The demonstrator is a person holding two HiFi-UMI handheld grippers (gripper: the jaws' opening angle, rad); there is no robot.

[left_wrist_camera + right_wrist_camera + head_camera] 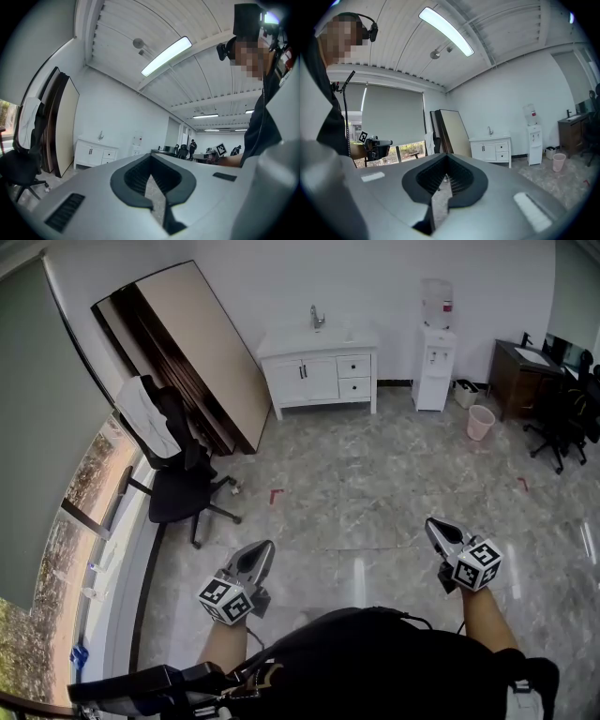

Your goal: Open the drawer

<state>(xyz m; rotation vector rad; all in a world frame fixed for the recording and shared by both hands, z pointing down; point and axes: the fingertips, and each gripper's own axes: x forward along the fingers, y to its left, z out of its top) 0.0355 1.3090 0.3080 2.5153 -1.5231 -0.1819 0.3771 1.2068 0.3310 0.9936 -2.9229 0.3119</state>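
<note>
— Room to move?
— I log one bare stretch of floor [375, 493], one chair [183, 488] at its left edge, one cabinet [309, 376] at its far edge.
— Drawers [353, 366]?
— Two, stacked at the cabinet's right end, both closed. Left gripper [265, 546], right gripper [431, 523]: clenched, empty.
</note>
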